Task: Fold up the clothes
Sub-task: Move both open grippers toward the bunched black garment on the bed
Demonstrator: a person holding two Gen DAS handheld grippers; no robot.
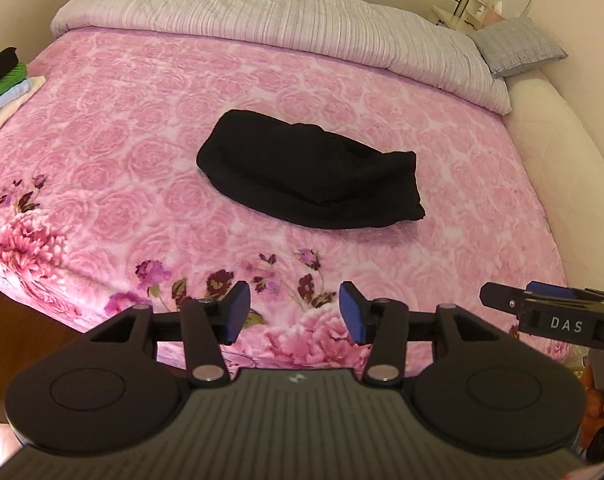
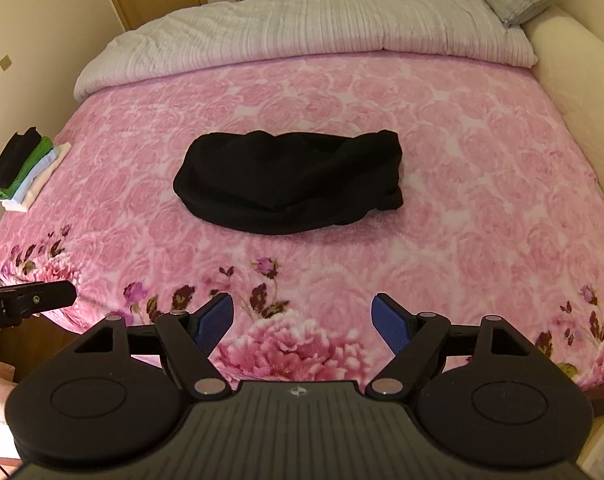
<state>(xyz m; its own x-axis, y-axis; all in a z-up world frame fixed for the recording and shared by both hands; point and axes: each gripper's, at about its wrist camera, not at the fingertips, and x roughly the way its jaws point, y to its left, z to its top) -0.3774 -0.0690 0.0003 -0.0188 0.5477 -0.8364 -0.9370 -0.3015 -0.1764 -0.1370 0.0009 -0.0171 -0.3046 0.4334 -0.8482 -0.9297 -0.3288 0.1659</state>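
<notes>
Pink floral bed [image 1: 150,128], folded black garment [image 1: 310,176] at centre. Left gripper [image 1: 290,312] and right gripper [image 2: 302,322] both apart, empty, near the bed's edge.

Home bedroom, bed [image 1: 534,128] with pink floral blanket [image 1: 142,128], quilt [image 1: 262,12], pillow [image 1: 518,46]
</notes>
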